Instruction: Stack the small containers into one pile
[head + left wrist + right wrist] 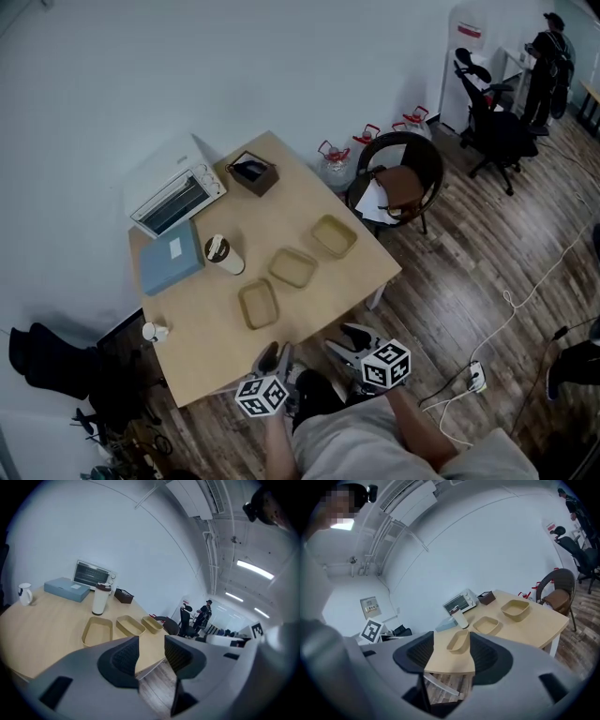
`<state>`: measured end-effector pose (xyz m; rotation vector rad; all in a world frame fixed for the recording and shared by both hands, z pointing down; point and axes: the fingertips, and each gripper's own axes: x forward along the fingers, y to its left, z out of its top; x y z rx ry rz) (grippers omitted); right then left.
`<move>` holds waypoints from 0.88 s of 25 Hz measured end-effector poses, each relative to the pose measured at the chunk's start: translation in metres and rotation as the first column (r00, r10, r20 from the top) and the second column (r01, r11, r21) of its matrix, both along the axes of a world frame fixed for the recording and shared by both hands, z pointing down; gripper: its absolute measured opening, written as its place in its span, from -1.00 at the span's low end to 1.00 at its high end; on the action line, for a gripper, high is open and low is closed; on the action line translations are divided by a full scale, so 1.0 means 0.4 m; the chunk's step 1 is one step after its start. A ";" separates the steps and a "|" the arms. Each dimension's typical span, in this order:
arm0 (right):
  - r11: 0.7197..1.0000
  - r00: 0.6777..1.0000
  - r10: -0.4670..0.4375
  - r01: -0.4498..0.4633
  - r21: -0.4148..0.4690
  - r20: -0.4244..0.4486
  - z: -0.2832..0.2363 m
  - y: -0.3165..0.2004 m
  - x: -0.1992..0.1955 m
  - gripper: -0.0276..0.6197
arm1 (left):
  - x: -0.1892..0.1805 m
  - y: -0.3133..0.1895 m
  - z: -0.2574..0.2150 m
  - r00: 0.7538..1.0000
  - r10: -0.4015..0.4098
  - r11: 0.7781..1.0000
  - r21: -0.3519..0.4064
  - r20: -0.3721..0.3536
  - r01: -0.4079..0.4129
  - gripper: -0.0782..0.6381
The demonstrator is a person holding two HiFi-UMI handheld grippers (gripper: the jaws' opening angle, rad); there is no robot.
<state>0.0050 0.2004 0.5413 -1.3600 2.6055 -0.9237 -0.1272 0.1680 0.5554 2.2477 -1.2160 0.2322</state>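
While three tan containers lie apart on the wooden table (291, 202), no pile is made yet. They form a slanting row across the middle of the table: the near container (258, 304), the middle container (293, 267) and the far container (334, 235). Each one is empty with its open side up, and each is close to the next one but does not touch it.

The left gripper (278, 353) is held just off the near edge of the table, below the near container. Its jaws stand apart, and only the table edge and the floor are visible between them. The right gripper (339, 337) is beside it, also off the table edge, with its jaws wide apart and nothing held. In the right gripper view the near container appears through the gap, but it lies well away on the table.

Behind the row stand a white cup with a dark lid (223, 253), a flat blue box (172, 255), a white toaster oven (178, 197) and a small dark brown box (253, 173). A small white mug (155, 332) stands at the left edge of the table. A round dark chair (398, 183) is at the far right side of the table.
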 end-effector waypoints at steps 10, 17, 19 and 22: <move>0.999 1.000 -0.023 0.023 0.028 -0.010 -0.006 -0.057 -0.028 -0.20 | -0.070 -0.038 0.016 0.997 -0.072 0.997 -0.011 -0.016 0.072 -0.45; 0.997 0.994 -0.076 0.074 -0.023 -0.081 0.043 -0.117 -0.100 -0.23 | -0.116 -0.072 0.047 0.995 -0.081 0.996 -0.026 0.061 0.082 -0.46; 0.996 0.993 -0.085 0.083 -0.038 -0.079 0.048 -0.141 -0.126 -0.23 | -0.139 -0.089 0.058 0.992 -0.085 0.995 -0.035 0.091 0.089 -0.46; 0.992 0.990 -0.107 0.100 -0.071 -0.093 0.073 -0.173 -0.164 -0.21 | -0.169 -0.125 0.076 0.987 -0.101 0.993 -0.052 0.125 0.108 -0.46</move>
